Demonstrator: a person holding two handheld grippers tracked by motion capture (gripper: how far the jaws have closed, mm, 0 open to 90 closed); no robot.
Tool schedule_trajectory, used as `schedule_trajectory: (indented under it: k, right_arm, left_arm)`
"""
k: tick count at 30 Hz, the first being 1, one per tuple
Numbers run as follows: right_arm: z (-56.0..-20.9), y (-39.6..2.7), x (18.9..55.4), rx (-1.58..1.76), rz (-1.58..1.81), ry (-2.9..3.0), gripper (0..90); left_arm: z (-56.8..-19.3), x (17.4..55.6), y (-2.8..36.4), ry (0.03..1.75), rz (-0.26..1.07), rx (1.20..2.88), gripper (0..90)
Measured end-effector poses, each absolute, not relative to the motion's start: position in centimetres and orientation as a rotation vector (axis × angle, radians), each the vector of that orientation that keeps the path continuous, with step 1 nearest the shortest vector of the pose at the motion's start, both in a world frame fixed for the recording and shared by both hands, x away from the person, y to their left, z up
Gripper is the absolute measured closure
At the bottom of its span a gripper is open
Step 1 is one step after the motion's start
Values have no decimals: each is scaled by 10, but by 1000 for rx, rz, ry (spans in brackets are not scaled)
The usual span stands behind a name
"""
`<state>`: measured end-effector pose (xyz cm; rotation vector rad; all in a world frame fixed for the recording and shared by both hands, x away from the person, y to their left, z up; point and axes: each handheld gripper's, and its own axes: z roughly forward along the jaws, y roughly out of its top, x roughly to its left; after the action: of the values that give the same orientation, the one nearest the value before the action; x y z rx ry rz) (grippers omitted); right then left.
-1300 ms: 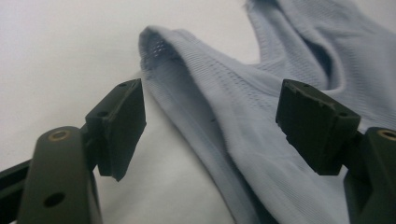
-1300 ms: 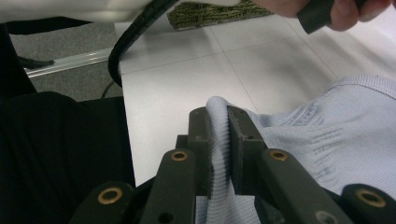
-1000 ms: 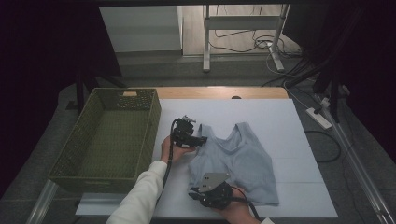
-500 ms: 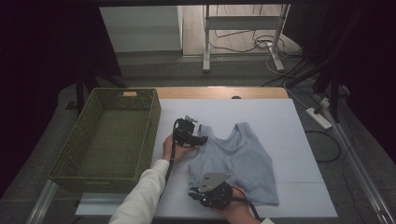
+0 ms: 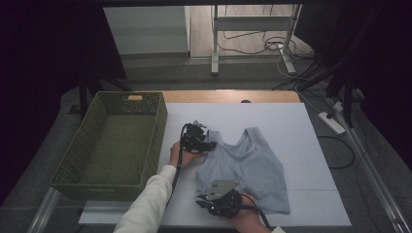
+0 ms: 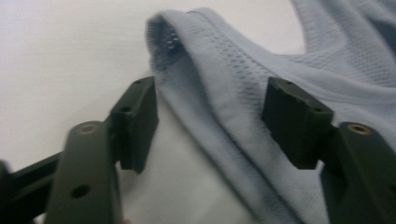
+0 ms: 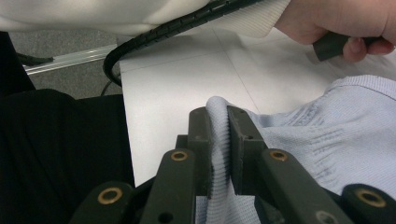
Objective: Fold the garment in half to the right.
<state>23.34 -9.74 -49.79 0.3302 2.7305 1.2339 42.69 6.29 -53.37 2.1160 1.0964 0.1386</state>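
High view: one vest, one basket, two hand-held grippers.

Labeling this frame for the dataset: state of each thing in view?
Tank top: spread flat on the table, unfolded.
Basket: upright, empty.
Left gripper: fingers just closing around a shoulder strap, not pressing.
Right gripper: shut on the tank top's hem.

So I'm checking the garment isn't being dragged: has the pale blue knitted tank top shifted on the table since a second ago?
No. The pale blue knitted tank top lies equally far from the green woven basket.
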Motion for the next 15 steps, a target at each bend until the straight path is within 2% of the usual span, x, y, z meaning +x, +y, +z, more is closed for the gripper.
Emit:
schedule_trajectory:
  k: [9,13,15]
  right_arm:
    - [-498,-98,234,325,1232,2731,801]
    - [-498,-98,234,321,1231,2731,801]
    - [-498,-98,234,322,1232,2730,802]
  left_arm:
    - [-536,422,62,1074,112,2101,700]
    - [-537,423,63,1077,95,2088,803]
    - [-537,422,63,1080,96,2086,824]
